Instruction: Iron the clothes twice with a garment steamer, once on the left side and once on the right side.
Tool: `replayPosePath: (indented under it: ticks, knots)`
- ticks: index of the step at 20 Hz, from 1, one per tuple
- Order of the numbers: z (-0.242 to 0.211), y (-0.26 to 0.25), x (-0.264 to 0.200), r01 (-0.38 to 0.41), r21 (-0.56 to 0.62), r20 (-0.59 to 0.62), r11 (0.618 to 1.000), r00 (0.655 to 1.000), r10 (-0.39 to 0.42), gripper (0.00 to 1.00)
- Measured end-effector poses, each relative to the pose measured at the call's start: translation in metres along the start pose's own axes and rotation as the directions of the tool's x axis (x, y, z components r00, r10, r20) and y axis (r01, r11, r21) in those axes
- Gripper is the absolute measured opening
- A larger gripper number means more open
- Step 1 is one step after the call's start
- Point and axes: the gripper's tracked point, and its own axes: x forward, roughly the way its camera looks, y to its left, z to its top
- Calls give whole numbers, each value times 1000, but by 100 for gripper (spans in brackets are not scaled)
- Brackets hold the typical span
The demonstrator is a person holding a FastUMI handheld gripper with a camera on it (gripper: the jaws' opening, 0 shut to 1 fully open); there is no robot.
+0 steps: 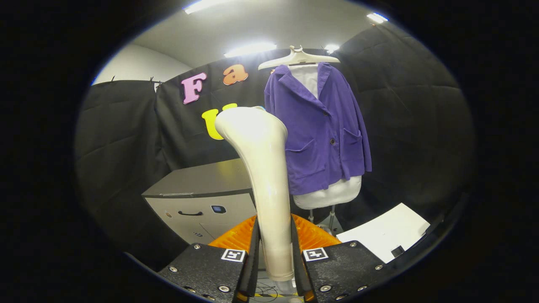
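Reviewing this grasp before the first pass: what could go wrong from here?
1. The gripper pinches the glossy cream handheld garment steamer low on its handle, with the head far above; it may pivot or slip.
2. The steamer hides part of the purple corduroy jacket, so judging contact is hard.
3. The jacket hangs on a white padded form on thin legs; pressing could rock it.

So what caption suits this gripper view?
Gripper shut on cream garment steamer, purple jacket hanging just beyond.

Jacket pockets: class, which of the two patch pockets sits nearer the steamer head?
The pocket bordering the steamer, which the fingers clamp; the other pocket lies beyond the buttons on the purple jacket.
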Motion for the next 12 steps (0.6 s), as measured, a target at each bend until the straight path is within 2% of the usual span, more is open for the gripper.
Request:
replayPosePath:
  ticks: [12]
  knots:
    - [3,-7,0,1,13,0,1000,1000,-1,36]
